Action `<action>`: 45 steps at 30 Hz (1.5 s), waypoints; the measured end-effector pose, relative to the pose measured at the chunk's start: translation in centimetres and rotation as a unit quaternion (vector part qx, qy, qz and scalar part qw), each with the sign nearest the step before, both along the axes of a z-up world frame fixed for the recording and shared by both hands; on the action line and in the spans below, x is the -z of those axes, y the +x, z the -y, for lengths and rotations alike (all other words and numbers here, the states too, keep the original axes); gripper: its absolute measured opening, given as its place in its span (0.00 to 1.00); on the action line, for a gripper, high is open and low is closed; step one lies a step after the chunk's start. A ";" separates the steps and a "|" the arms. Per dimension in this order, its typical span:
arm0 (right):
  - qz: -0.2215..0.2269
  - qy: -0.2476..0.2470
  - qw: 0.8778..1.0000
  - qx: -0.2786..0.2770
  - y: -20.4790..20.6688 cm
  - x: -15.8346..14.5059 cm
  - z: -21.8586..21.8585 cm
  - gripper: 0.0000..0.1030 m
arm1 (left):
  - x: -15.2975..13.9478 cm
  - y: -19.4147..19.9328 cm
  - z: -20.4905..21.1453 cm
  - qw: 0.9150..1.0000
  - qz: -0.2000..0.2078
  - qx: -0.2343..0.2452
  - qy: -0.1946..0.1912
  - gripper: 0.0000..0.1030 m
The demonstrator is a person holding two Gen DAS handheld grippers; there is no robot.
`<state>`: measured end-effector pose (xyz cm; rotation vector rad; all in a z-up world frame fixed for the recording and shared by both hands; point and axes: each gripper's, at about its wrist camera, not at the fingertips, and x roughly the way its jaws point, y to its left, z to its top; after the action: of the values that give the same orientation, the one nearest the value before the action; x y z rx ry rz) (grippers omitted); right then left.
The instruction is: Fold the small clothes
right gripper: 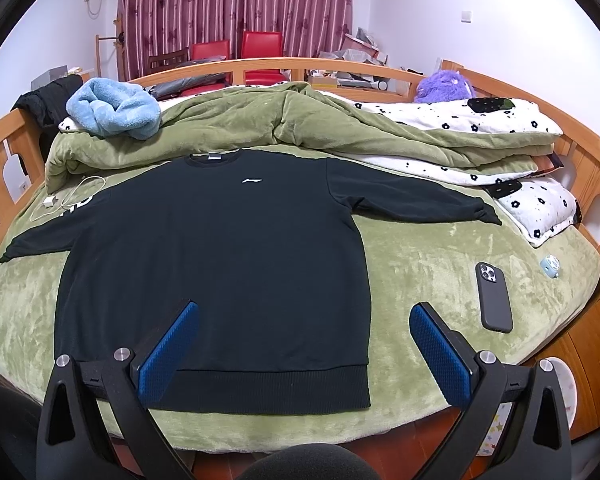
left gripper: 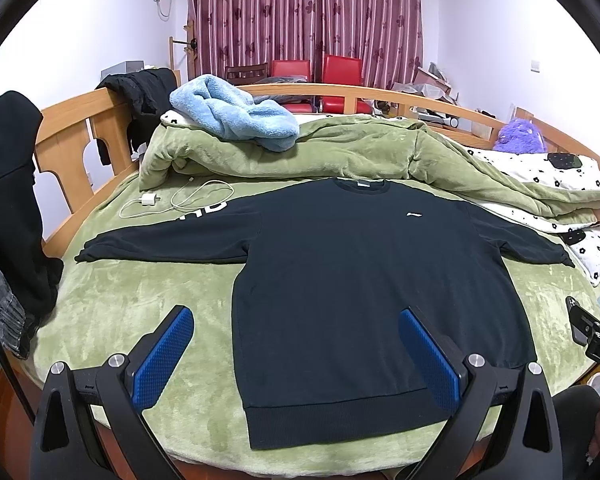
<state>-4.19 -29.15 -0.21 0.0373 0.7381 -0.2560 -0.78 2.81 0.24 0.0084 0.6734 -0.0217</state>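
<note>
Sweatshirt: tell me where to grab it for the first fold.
Take the sweatshirt by its sleeve cuffs, each gripper coming from its own outer side. It lies flat, face up, sleeves spread wide, so the cuffs are free edges to pinch and bring inward.

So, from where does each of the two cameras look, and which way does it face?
Left wrist view: sits on the left gripper at the near edge of the bed, facing the curtain; shows its open jaws over the black sweatshirt hem's left part, and the right gripper at the right edge.
Right wrist view: sits on the right gripper, facing the same way, further right; its open jaws straddle the hem's right corner; the phone lies to the right.
Both share the sweatshirt, green quilt and blue towel.
</note>
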 end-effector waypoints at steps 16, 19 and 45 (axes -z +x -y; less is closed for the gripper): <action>0.001 -0.011 1.000 -0.025 2.9 -0.6 0.3 1.00 | 1.7 3.7 -5.2 0.999 -0.015 -0.049 -0.016 1.00; 0.005 0.001 0.999 -0.033 4.5 -0.9 -0.1 1.00 | 1.3 5.5 -7.8 0.997 -0.011 -0.076 -0.011 1.00; 0.002 0.045 0.993 -0.108 23.5 5.4 -7.1 1.00 | 13.8 25.0 -27.4 0.971 -0.113 -0.213 -0.007 0.99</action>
<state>19.32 -22.07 -5.58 0.0426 0.7429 -0.0153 24.22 30.24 -13.51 -0.1542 0.8922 0.3909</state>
